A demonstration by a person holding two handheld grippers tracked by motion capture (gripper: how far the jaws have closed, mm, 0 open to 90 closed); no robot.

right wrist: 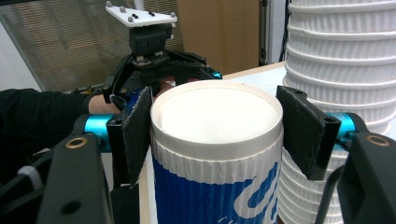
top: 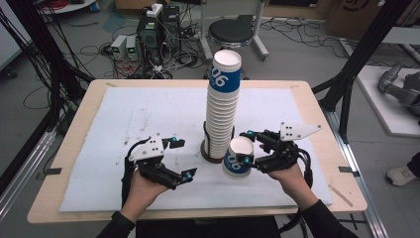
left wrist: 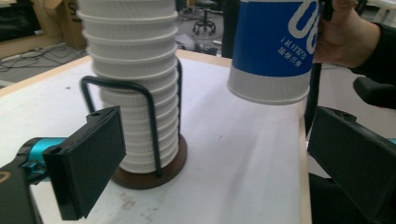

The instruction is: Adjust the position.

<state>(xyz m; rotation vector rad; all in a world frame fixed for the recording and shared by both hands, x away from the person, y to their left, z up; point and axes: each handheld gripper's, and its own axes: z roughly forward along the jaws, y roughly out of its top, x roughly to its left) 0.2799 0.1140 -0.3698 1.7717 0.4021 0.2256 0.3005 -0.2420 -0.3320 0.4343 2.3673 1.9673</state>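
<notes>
A tall stack of white ribbed paper cups [top: 222, 106], topped by a blue-printed one, stands in a black wire holder on a round brown base [top: 210, 154] at the table's middle. My right gripper [top: 246, 148] is shut on a single blue-and-white cup [top: 238, 159], held just right of the stack and off the table. In the right gripper view both pads [right wrist: 135, 133] press the cup [right wrist: 215, 158] under its rim, mouth up. My left gripper [top: 183, 158] stands open left of the holder, nothing between its jaws. The left gripper view has the stack [left wrist: 135, 88] and the hanging cup [left wrist: 275, 51] ahead.
A white mat [top: 124, 124] covers the wooden table [top: 317, 114]. Beyond the far edge are a round stool [top: 230, 32], computer boxes and cables on the floor. Black frame posts [top: 356, 59] rise at the right. The left gripper [right wrist: 149, 60] faces the held cup from behind.
</notes>
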